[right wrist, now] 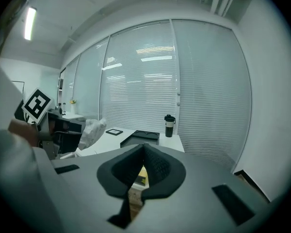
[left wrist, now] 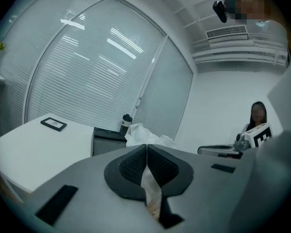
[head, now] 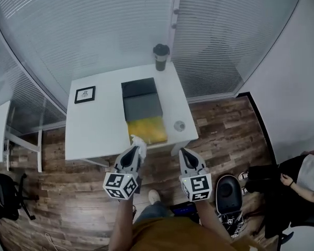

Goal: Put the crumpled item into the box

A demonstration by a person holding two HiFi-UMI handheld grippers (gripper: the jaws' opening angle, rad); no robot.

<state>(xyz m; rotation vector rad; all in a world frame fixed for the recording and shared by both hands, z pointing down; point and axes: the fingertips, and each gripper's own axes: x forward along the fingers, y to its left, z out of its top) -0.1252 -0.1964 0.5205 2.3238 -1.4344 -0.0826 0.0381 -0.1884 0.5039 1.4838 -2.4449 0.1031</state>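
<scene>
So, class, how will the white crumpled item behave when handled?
Probably light: a thin pinch in the left gripper holds the crumpled item up. Likely floppy: it flattens between the shut jaws. Its creased shape seems unlikely to roll.

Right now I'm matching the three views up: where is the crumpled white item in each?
Head view: crumpled white item at the left gripper tip, by the table's near edge.
Left gripper view: centre, pinched between its shut jaws, bunching above them.
Right gripper view: left of centre.
Shared landmark: the dark cup on the table.
</scene>
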